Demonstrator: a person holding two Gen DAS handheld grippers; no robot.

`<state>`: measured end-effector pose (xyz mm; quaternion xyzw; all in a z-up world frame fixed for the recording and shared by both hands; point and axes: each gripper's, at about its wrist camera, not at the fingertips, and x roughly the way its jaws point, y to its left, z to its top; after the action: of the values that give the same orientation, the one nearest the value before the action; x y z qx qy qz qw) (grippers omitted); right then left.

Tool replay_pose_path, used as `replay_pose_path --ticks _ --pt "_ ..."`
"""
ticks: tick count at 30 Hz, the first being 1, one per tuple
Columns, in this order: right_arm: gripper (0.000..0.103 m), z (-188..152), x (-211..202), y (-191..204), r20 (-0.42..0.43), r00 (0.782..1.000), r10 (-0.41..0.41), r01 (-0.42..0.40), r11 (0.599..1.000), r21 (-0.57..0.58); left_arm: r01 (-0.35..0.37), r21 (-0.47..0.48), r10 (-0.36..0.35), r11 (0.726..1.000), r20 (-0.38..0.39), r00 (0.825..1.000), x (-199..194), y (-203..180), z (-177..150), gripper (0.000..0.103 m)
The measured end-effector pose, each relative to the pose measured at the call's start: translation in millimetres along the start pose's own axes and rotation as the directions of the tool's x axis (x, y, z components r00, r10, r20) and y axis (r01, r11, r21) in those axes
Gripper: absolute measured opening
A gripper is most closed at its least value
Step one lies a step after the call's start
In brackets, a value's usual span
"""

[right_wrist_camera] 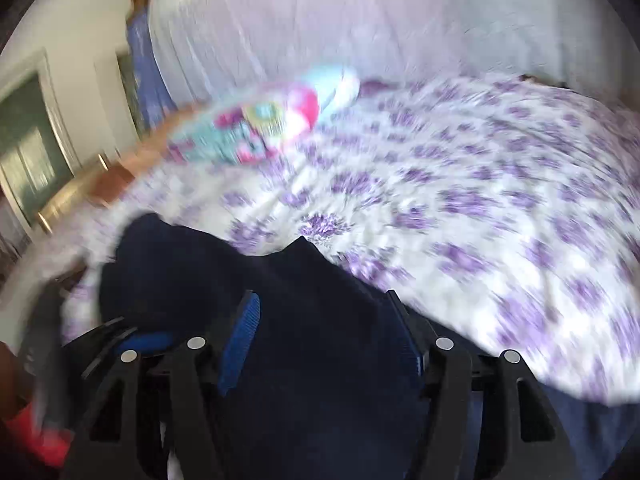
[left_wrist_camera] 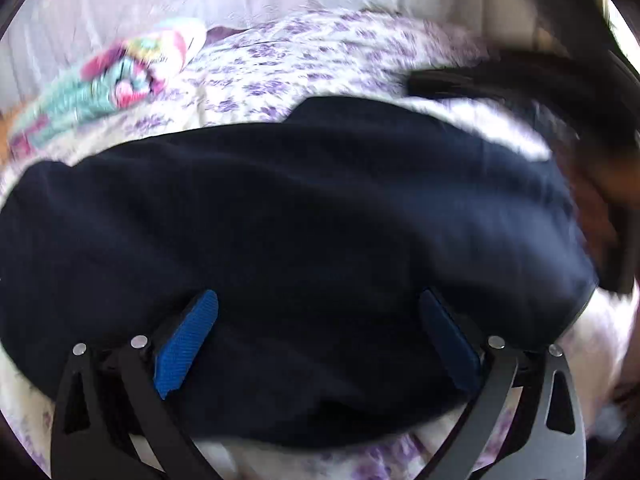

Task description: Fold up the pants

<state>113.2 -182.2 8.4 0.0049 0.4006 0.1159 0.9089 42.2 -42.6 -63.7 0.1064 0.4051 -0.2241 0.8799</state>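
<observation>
One pair of dark navy pants (left_wrist_camera: 288, 216) is being shown spread in a wide mound across one bedspread (left_wrist_camera: 320, 52), white with purple flowers, and two hand-held grippers are being seen over it. The left gripper (left_wrist_camera: 318, 312) is being held just above the near part of the garment, its jaws standing wide apart; two blue pads (left_wrist_camera: 188, 340) are counted on it, and no cloth is being pinched between them. In the right wrist view the right gripper (right_wrist_camera: 324, 320) is likewise being held with its jaws apart over the dark fabric, two blue pads again being counted, with nothing clamped; whether the pads are brushing the cloth cannot be told. One bundle of bright pink and turquoise fabric (left_wrist_camera: 116, 84) is being seen lying well apart from the pants, toward the far left of the bed, below one pale curtain (right_wrist_camera: 320, 20). Much is being lost to blur: the flower print is smeared, and the folds and edges of the pants are hard to read against their dark colour. At the right edge of the left wrist view a black shape, apparently the other gripper, is being cut off, and beside it something brown is too blurred to identify. The pants' near edge is being hidden behind the gripper frames in both views.
</observation>
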Motion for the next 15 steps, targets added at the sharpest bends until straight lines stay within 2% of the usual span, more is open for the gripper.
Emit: replay_pose_path --ticks 1,2,3,4,6,7,9,11,12,15 --pt "0.064 5.4 28.5 2.2 -0.047 0.997 -0.057 0.056 0.998 -0.012 -0.016 0.012 0.016 1.0 0.0 1.0 -1.1 -3.4 -0.7 0.098" --pt "0.065 6.8 47.2 -2.3 -0.081 0.993 -0.091 0.09 0.996 -0.012 0.002 -0.007 -0.002 1.0 0.005 1.0 -3.0 0.4 -1.8 0.098" --pt "0.073 7.6 61.7 -8.6 -0.111 0.989 -0.093 0.095 0.995 0.012 0.024 -0.028 -0.024 0.999 0.006 1.0 -3.5 5.3 -2.4 0.098" --pt "0.074 9.6 69.5 -19.2 -0.108 0.992 -0.067 0.075 0.995 0.066 0.049 -0.051 -0.049 0.997 0.007 0.999 -3.0 11.4 -2.0 0.098" --pt "0.073 20.6 62.3 -32.2 -0.049 0.996 -0.08 0.087 0.983 0.163 0.07 -0.074 -0.07 0.995 0.009 0.998 -2.0 16.2 -0.4 0.098" --pt "0.073 22.6 46.9 -37.1 0.009 0.997 -0.076 0.073 0.976 0.204 0.065 -0.068 -0.064 0.996 0.009 0.998 -1.3 16.5 1.2 0.098" --pt "0.073 18.5 22.2 -39.4 0.067 0.998 -0.018 0.002 0.972 0.234 0.056 -0.058 -0.056 0.997 0.007 0.998 -0.3 14.5 1.8 0.098" --pt "0.073 1.3 -2.3 -27.2 0.08 0.996 0.029 -0.043 0.982 0.182 0.067 -0.067 -0.066 0.996 0.011 0.998 -0.6 16.0 1.6 0.098" --pt "0.073 -0.2 2.8 -19.7 0.062 0.997 0.034 -0.043 0.987 0.154 0.069 -0.071 -0.069 0.995 0.012 0.998 -0.4 16.5 1.9 0.098" --pt "0.076 -18.5 30.4 4.9 -0.059 0.998 0.003 -0.001 0.999 0.046 0.06 -0.069 -0.059 0.996 0.01 0.998 2.1 15.4 3.1 0.098"
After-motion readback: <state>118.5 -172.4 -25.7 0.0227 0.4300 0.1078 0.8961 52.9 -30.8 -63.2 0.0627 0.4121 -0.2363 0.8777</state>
